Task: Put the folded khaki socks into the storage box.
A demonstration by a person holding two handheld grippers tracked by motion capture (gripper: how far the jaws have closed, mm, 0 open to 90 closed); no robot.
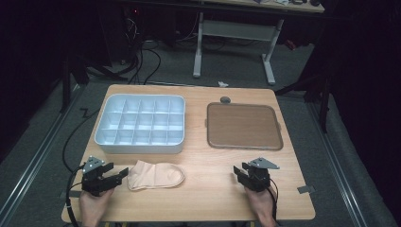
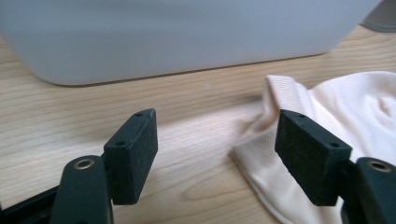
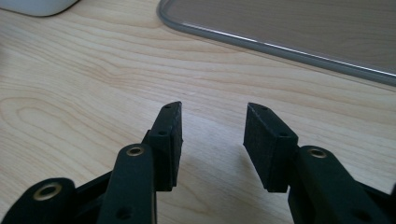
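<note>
Nearby, the white divided box (image 1: 140, 124) sits beside the brown tray (image 1: 244, 126) — both bare. Left claw (image 1: 117, 175) gapes at the sock (image 1: 156, 175) — right claw (image 1: 239, 171) apart over table (image 1: 203, 189).

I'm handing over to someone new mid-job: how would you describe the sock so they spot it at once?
Start at the wooden table and find the white divided bin on its left half. Just in front of the bin, near the table's front edge, lies the sock, beside the left gripper. It is the one soft, peach-coloured, crumpled thing there; bin and brown tray are rigid.
</note>
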